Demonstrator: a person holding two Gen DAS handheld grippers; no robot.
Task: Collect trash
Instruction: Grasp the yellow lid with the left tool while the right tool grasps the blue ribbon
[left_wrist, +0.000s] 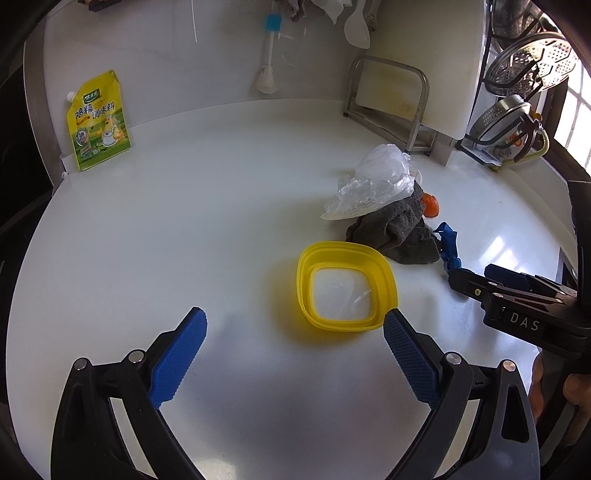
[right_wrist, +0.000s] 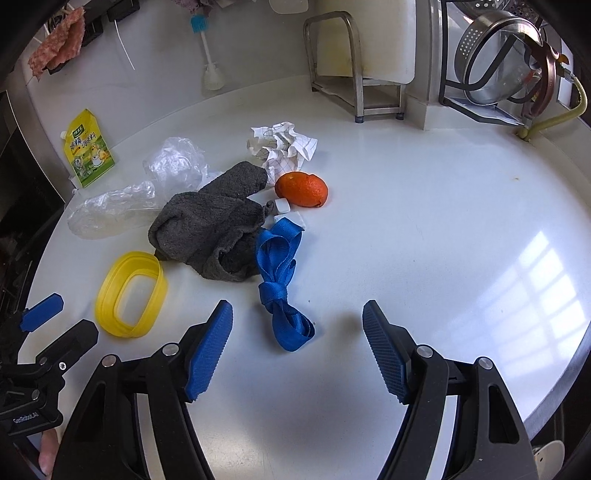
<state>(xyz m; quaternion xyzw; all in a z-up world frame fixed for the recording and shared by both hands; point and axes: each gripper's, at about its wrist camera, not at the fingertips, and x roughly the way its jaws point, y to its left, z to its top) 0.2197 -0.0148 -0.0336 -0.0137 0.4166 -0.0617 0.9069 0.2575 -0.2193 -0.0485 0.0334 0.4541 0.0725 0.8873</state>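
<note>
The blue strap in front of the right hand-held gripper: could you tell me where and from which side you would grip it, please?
Probably at the knot of the blue strap, from above: it is the thickest, most raised part, while the loops lie flat on the counter.

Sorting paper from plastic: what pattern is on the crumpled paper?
White with a thin dark grid, like graph paper; seen best in the right wrist view.

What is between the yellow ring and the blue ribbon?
The gray cloth bunches between the yellow ring and blue ribbon, seen in the right wrist view.
</note>
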